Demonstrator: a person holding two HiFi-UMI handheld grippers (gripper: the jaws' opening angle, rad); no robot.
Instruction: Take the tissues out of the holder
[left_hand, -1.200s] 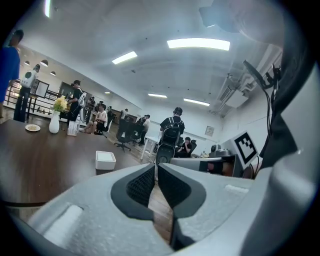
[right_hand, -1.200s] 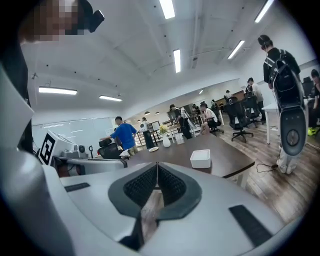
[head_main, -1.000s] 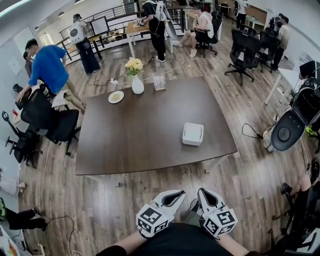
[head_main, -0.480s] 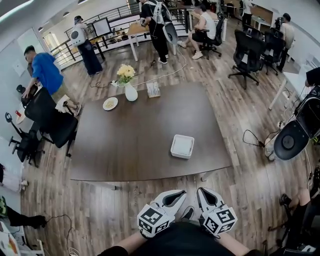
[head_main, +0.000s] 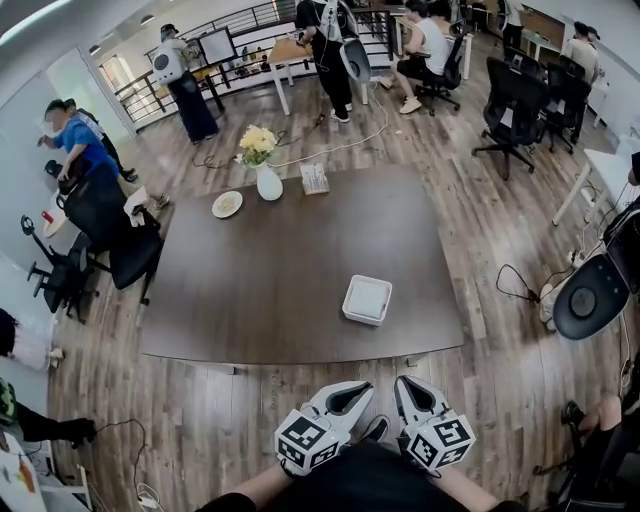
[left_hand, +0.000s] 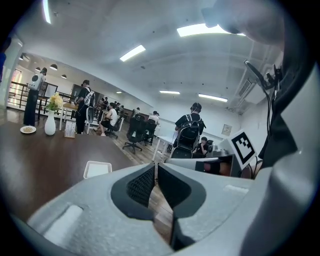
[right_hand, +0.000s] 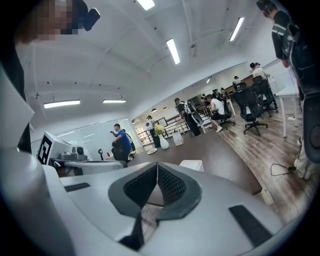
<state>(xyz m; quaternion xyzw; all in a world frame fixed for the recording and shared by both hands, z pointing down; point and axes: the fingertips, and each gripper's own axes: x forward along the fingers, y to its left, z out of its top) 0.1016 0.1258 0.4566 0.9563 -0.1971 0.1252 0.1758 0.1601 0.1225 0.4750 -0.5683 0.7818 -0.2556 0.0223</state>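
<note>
Operator's rig: two pale grey hand-held grippers, worn with a black garment.
The left gripper (head_main: 360, 386) and right gripper (head_main: 404, 383) have smooth, rounded, pale grey plastic shells. Each carries a white cube with black square markers (head_main: 305, 442) at its rear. Dark grey ribbed pads (left_hand: 141, 184) line the jaw recesses. The person wears a black top (head_main: 350, 482).

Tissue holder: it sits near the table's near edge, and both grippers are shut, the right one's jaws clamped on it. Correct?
Not quite. The right gripper view shows the right gripper with jaws shut on nothing, the tissue holder lying ahead on the table. The rest holds, the left gripper shut too.
</note>
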